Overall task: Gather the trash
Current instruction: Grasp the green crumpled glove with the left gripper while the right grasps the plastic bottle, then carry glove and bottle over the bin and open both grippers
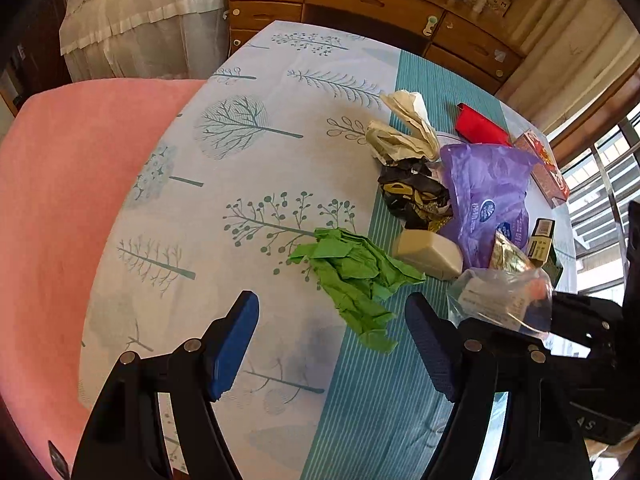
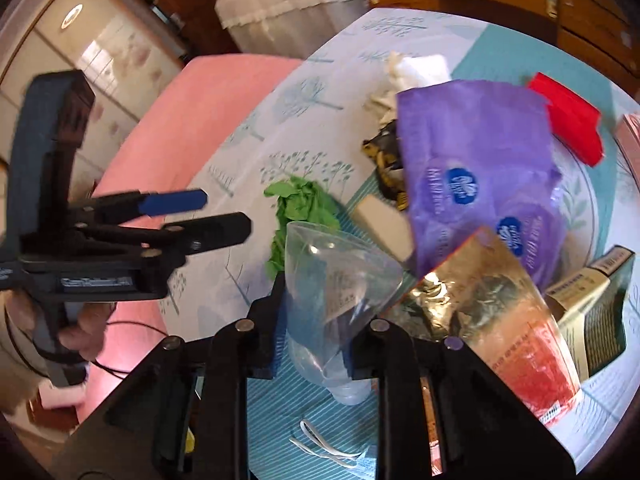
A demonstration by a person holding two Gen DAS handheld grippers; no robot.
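Trash pile [image 1: 460,200] on tree-print tablecloth [image 1: 256,160]; wooden dresser [image 1: 360,4] behind

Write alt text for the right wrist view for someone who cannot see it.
The right gripper is closed on a clear plastic bag over a tree-print tablecloth. Trash lies beyond: crumpled green paper, a purple wrapper, a red packet and a gold foil pouch. At left, a hand holds the left gripper open.

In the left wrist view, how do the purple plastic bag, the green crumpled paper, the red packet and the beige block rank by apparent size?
1. purple plastic bag
2. green crumpled paper, nearly as large and nearer the camera, so this order is unsure
3. beige block
4. red packet, farthest away
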